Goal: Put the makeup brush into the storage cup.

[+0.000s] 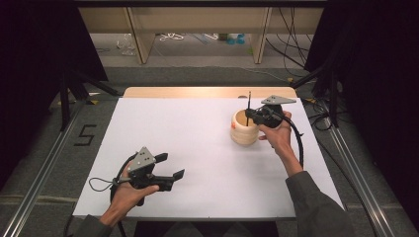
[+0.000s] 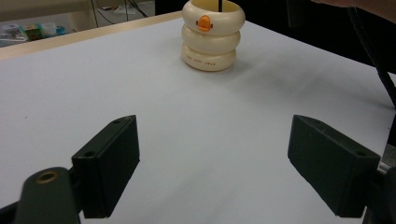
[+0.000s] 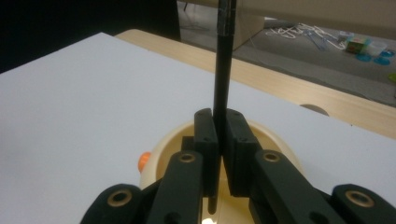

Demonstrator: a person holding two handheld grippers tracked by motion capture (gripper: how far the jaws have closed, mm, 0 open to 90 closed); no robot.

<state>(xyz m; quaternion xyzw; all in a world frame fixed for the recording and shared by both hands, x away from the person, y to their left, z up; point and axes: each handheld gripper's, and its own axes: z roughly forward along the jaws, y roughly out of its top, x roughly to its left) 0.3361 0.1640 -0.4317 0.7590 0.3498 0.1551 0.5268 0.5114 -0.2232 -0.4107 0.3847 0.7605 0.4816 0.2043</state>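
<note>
A cream ribbed holder [image 1: 244, 129] made of stacked rings, with a small orange mark [image 2: 203, 22], stands on the white table at the right. A thin black pen [image 1: 249, 102] stands upright over its mouth. My right gripper [image 1: 251, 115] is shut on the black pen [image 3: 222, 70], with its jaws pressed on both sides of the shaft just above the holder's rim [image 3: 164, 142]. My left gripper [image 1: 168, 165] rests near the front left of the table, held by a hand, its jaws wide apart with nothing between them. In the left gripper view the holder [image 2: 212, 39] stands far ahead of my left gripper [image 2: 215, 163].
The white sheet [image 1: 188, 143] covers a wooden table whose far edge [image 1: 207, 92] shows. Black curtains and metal rails flank both sides. A black cable [image 1: 296, 138] trails from the right gripper. Wooden furniture legs and small items lie on the floor behind.
</note>
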